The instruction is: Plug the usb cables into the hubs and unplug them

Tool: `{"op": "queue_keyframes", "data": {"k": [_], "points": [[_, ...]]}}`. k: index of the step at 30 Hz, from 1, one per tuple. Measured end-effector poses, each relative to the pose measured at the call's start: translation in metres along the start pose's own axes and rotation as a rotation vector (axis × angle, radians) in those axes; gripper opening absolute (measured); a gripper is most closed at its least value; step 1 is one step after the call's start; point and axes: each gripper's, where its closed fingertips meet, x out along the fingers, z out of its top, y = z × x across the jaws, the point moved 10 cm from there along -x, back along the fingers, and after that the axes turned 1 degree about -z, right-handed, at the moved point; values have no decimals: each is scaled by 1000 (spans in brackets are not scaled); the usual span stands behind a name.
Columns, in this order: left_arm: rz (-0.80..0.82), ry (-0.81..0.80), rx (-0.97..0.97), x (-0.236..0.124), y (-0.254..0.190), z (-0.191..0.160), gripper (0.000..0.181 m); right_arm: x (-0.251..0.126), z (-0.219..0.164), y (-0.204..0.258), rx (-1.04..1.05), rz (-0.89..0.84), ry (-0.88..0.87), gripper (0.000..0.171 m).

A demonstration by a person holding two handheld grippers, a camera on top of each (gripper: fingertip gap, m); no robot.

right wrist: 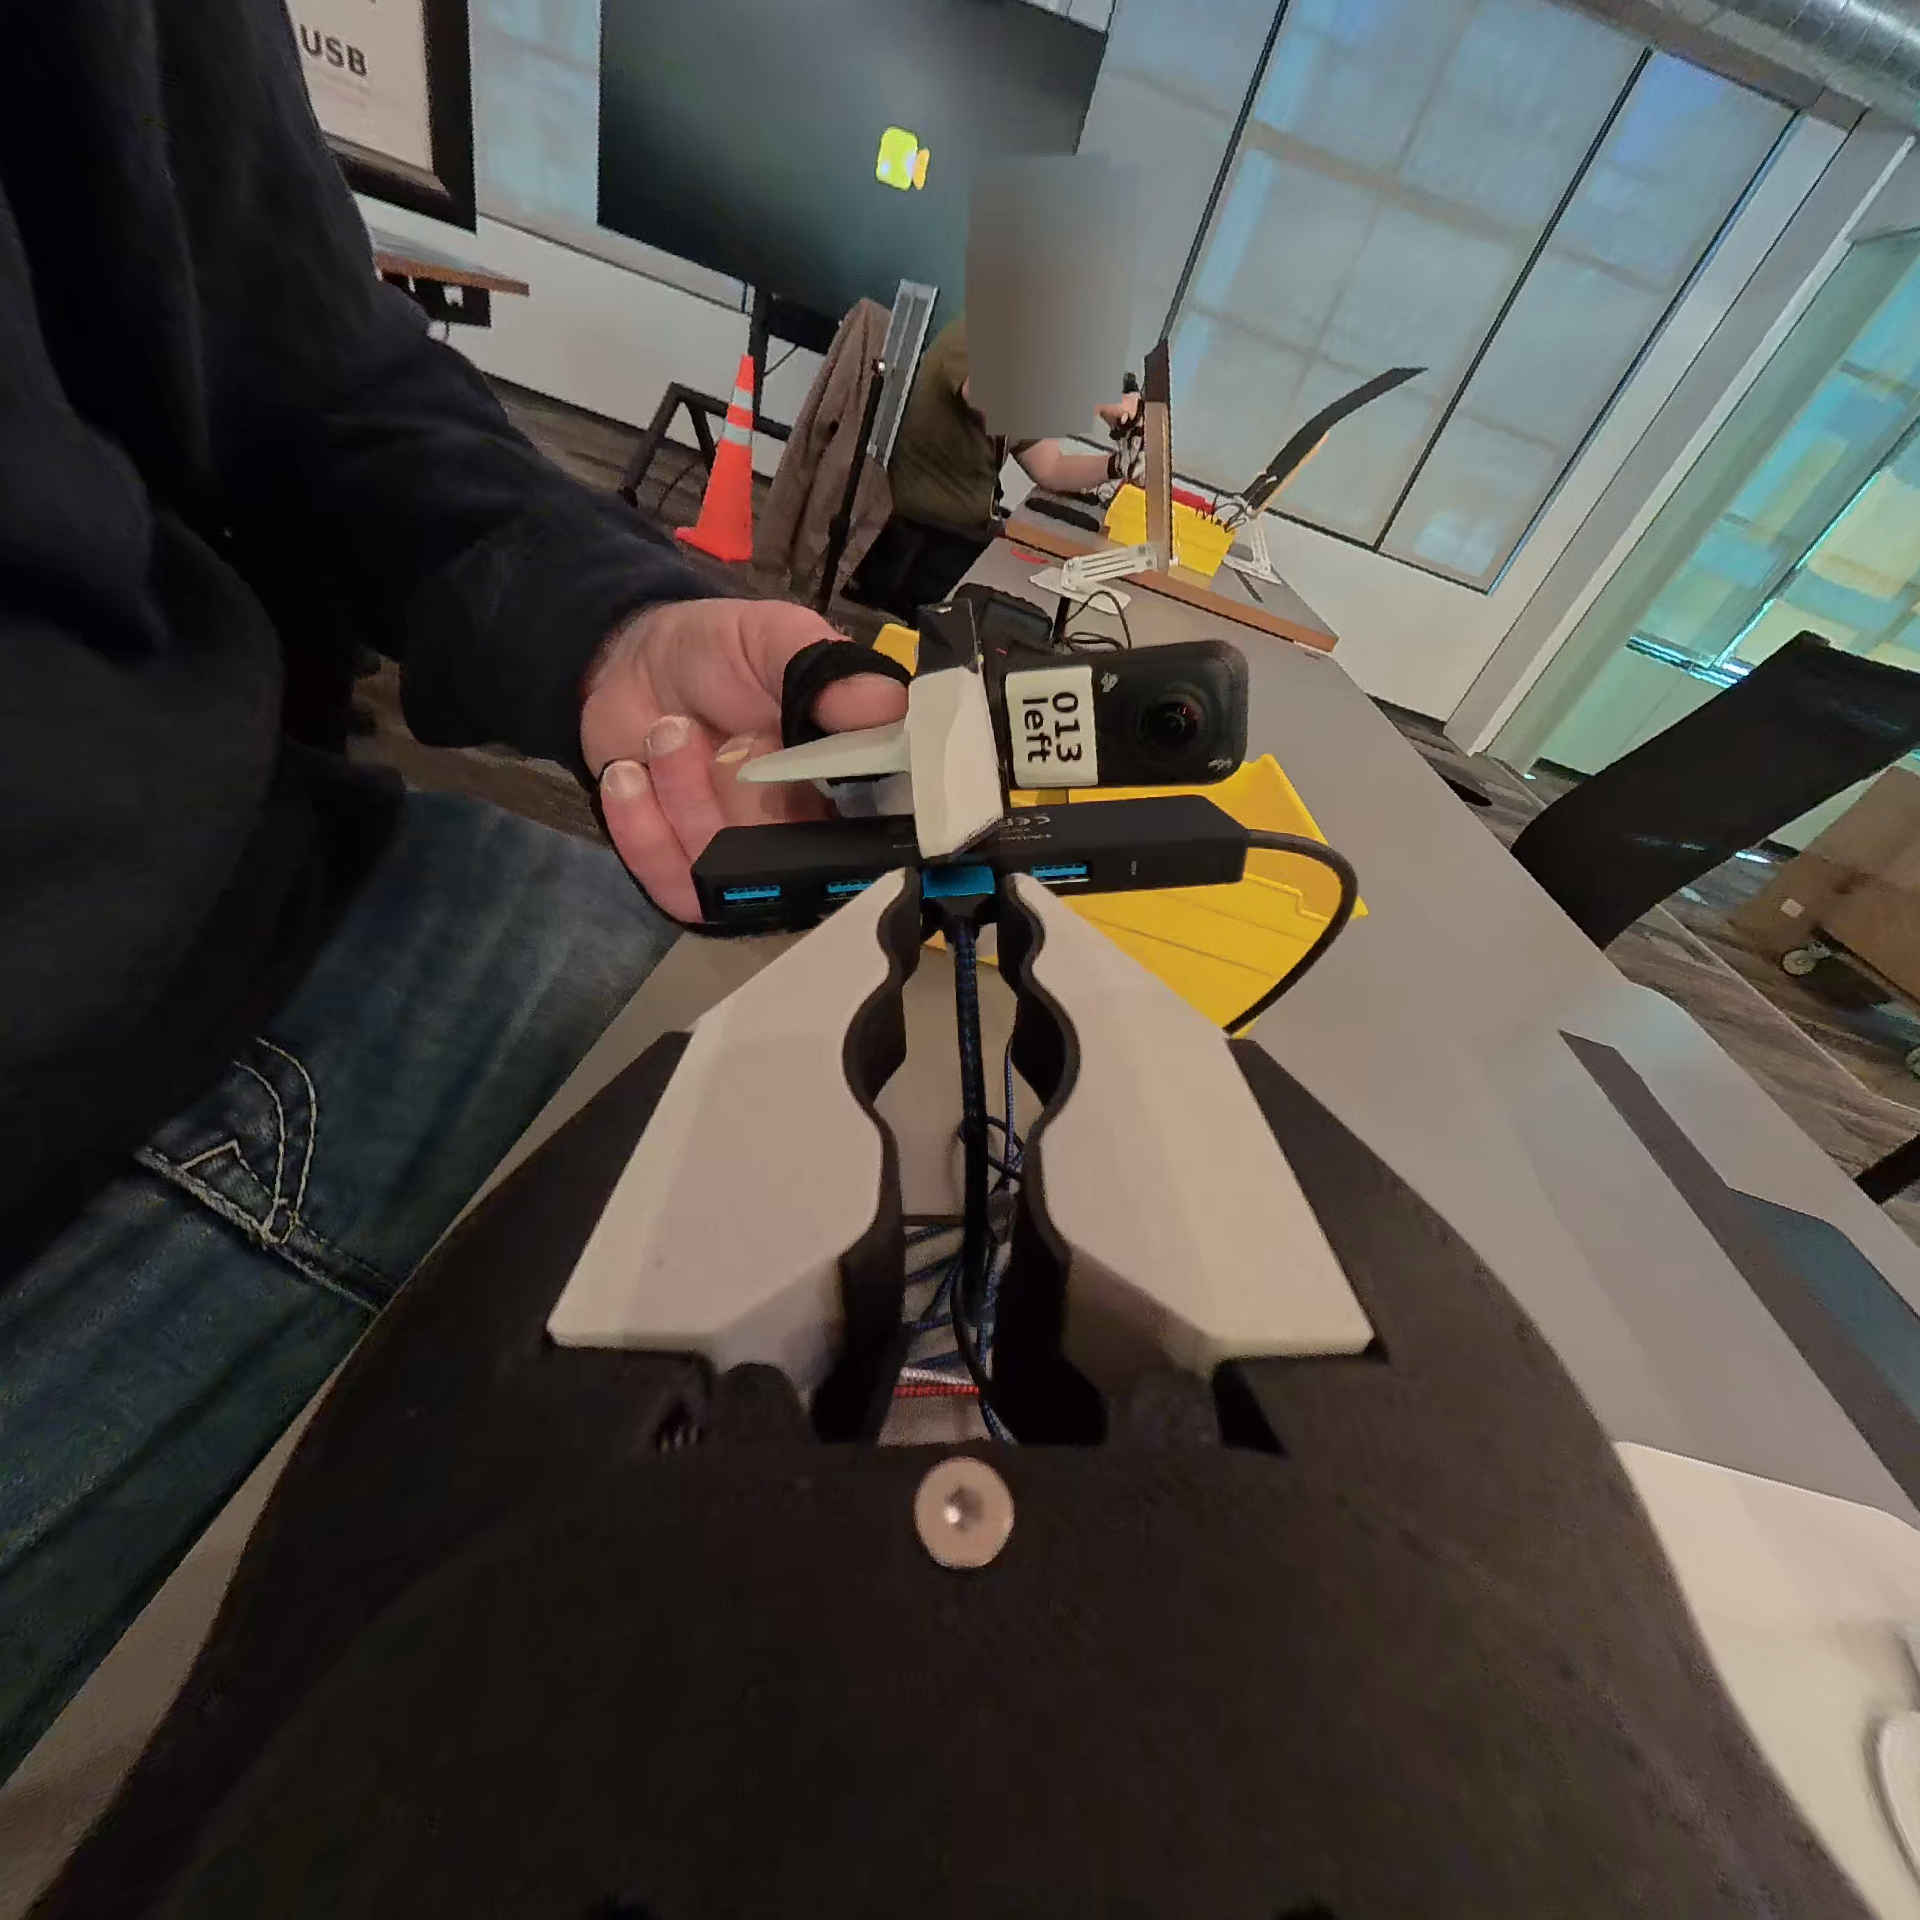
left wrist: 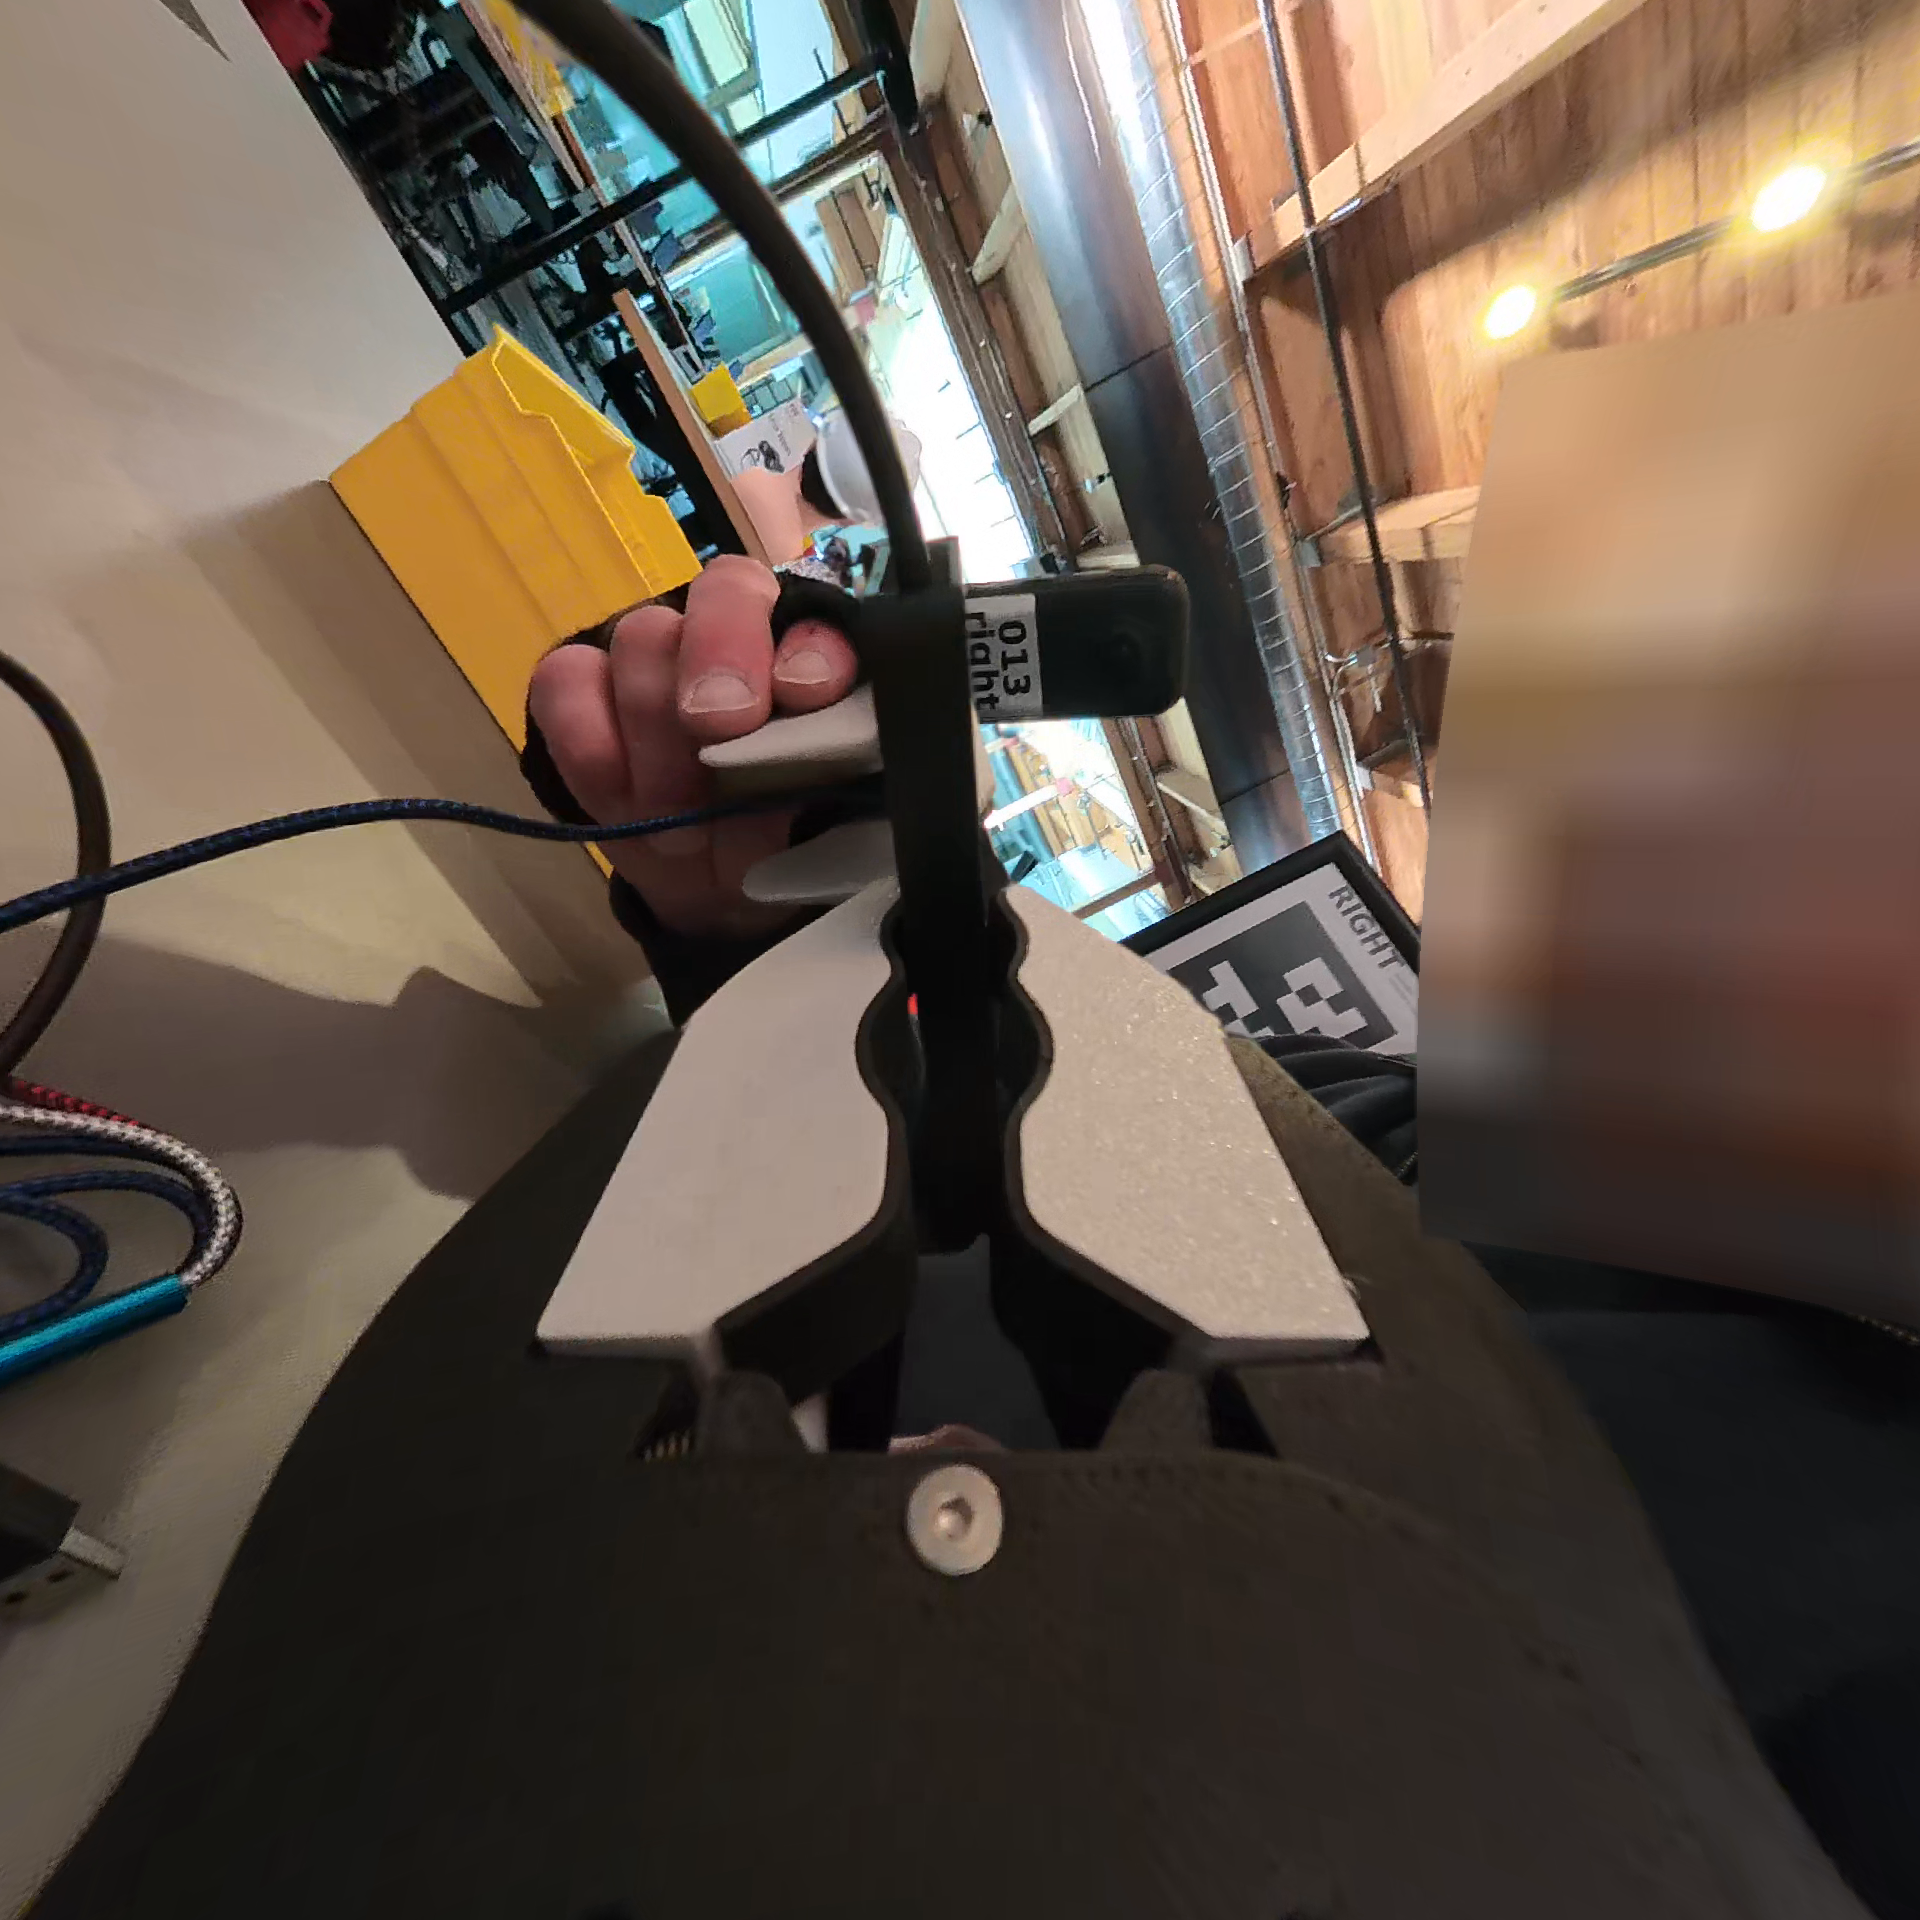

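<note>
Pinching the blue plug [right wrist: 957, 884] in right jaws at the hub [right wrist: 1143, 847] port, left jaws clamped on the hub body [left wrist: 940, 1091], lifted above the counter [right wrist: 1455, 935]; best pushed or pulled straight, no twisting; ports visible only from right, spare cables [left wrist: 114, 1226] only from left

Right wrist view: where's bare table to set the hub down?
Bare table runs right of the yellow bin, out to the far edge. It is crowded straight ahead: the hub held by the left gripper, the blue plug in the right gripper, loose cables below.
</note>
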Motion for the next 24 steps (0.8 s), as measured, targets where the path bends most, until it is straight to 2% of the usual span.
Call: {"op": "queue_keyframes", "data": {"k": [3, 5, 8, 11, 15, 17, 24], "points": [[3, -20, -14, -3, 2, -2, 12, 1, 0, 2, 20, -5, -66, 12], [-4, -33, -31, -4, 5, -5, 11, 3, -1, 3, -6, 6, -42, 6], [-16, -37, -43, -6, 7, -8, 12, 4, -1, 4, -12, 25, -21, 6], [-15, -45, -49, -8, 9, -8, 12, 5, -1, 5, -24, 38, 1, 14], [-18, -42, -53, -8, 11, -10, 12, 3, -2, 4, -21, 30, 21, 15], [-29, -42, -47, -8, 10, -10, 12, 3, -5, 3, -26, 8, 60, 23], [-23, -38, -59, -7, 13, -12, 12, 6, -5, 7, -42, 14, 76, 12]]}}
